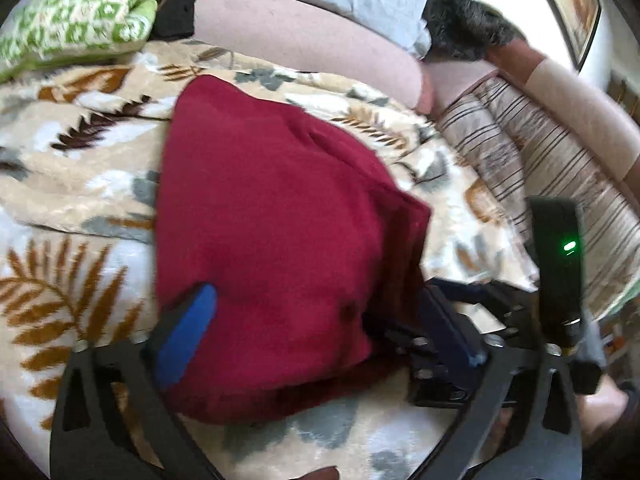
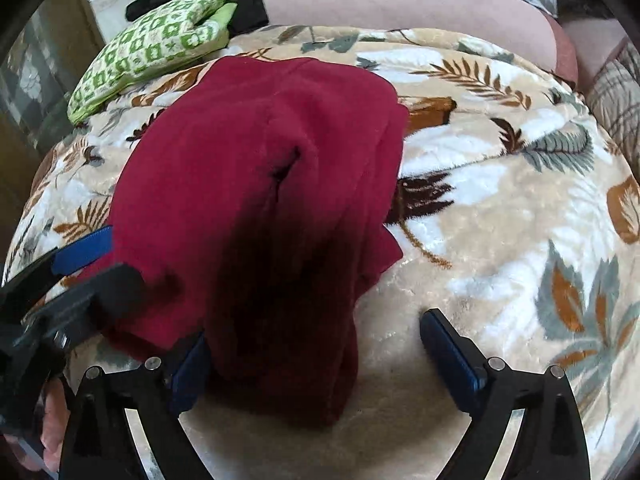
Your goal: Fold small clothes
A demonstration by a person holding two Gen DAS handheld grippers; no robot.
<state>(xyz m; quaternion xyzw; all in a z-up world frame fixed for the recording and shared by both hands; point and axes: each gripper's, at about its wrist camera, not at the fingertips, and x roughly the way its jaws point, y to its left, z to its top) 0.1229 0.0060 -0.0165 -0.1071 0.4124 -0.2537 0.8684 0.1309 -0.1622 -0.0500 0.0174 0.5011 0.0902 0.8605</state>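
Folded red cloth in the middle of the leafy blanket, left gripper wide apart over it, right gripper let go, near end between its fingers

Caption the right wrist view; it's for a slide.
Open right gripper straddling a folded red garment on a leaf-print blanket.

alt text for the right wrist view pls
A folded dark red garment lies on a leaf-patterned blanket, its near end between the open fingers of the right tool. The left tool sits at the garment's left edge; a green patterned cloth lies behind.
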